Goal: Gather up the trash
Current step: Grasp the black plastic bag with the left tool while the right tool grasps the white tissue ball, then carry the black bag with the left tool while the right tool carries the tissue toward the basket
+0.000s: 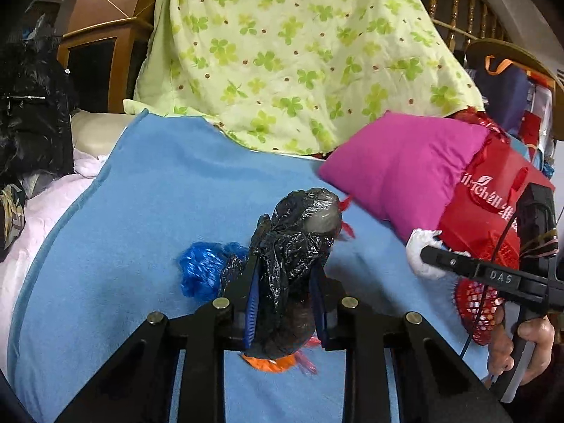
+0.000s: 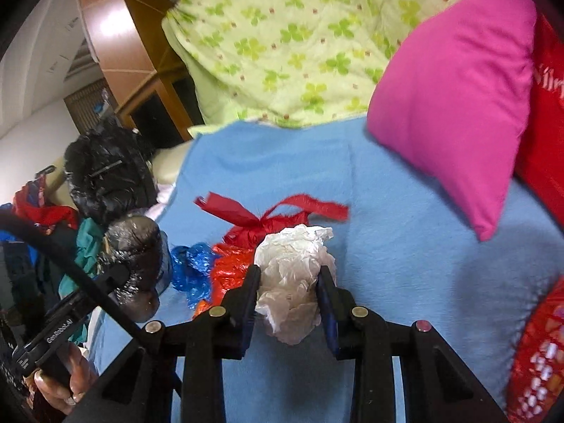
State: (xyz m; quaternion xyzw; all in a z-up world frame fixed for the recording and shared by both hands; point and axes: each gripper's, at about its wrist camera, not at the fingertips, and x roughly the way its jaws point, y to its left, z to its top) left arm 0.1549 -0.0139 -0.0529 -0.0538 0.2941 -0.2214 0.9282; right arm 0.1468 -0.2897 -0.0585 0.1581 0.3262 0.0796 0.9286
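My left gripper [image 1: 286, 264] is shut on a crumpled black plastic bag [image 1: 299, 243], held above the blue blanket [image 1: 158, 194]. The same bag shows in the right wrist view [image 2: 135, 264]. My right gripper [image 2: 289, 271] is shut on a crumpled white plastic bag [image 2: 292, 282]; it shows as a white wad in the left wrist view [image 1: 421, 250]. On the blanket lie a blue plastic scrap [image 1: 204, 268] [image 2: 192, 268], a red plastic bag with ribbon [image 2: 253, 225] and an orange scrap [image 1: 271, 363].
A pink pillow [image 1: 405, 176] [image 2: 454, 98] and a red gift bag [image 1: 490, 201] lie at the right. A green clover quilt [image 1: 299, 53] is piled at the back. A red mesh bag [image 2: 539, 356] is at lower right. Black clothing [image 1: 31, 112] sits left.
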